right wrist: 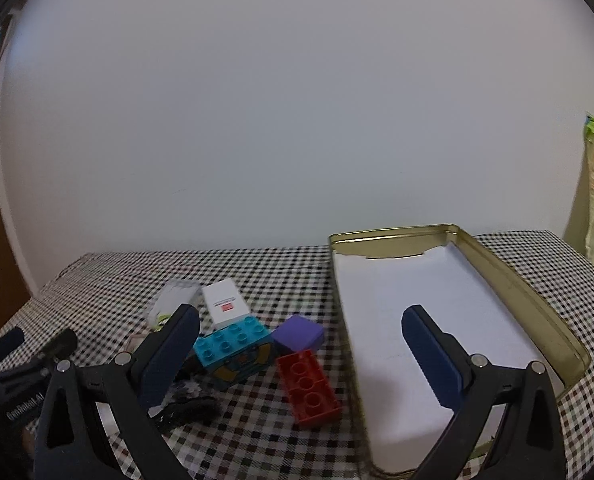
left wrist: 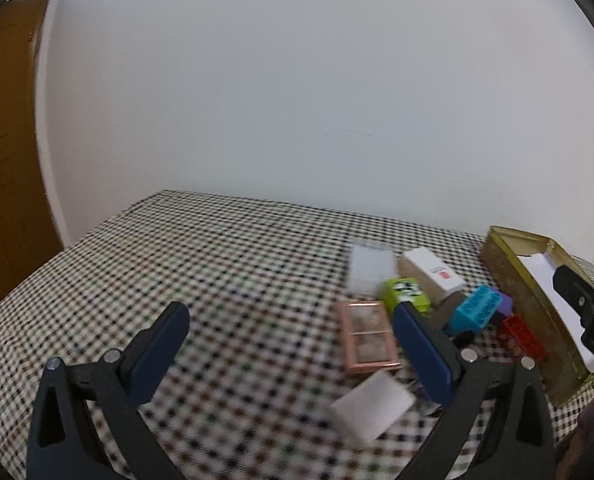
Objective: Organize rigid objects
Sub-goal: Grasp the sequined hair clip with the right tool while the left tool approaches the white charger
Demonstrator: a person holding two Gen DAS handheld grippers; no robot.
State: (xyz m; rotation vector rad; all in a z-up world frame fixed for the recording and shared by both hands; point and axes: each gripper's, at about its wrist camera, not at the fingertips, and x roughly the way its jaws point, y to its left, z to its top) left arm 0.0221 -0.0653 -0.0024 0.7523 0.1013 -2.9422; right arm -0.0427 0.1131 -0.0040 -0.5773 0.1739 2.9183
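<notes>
Clutter sits on the checkered tablecloth (right wrist: 257,272): a teal brick (right wrist: 233,340), purple cube (right wrist: 299,334), red brick (right wrist: 309,388) and white box (right wrist: 225,306), just left of the gold tin (right wrist: 513,280). Left gripper (left wrist: 291,320) and right gripper (right wrist: 299,330) both gape, holding nothing.

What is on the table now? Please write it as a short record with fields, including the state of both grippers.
surface: table with checkered cloth
container: gold tin, open, white lining, no objects inside
bricks: red brick, teal brick, purple block, beside the tin
boxes: white box with red label, green box
other: pink framed palette, white block, blurred
left gripper: open, holds nothing
right gripper: open, holds nothing
task state: nothing in the tin yet
</notes>
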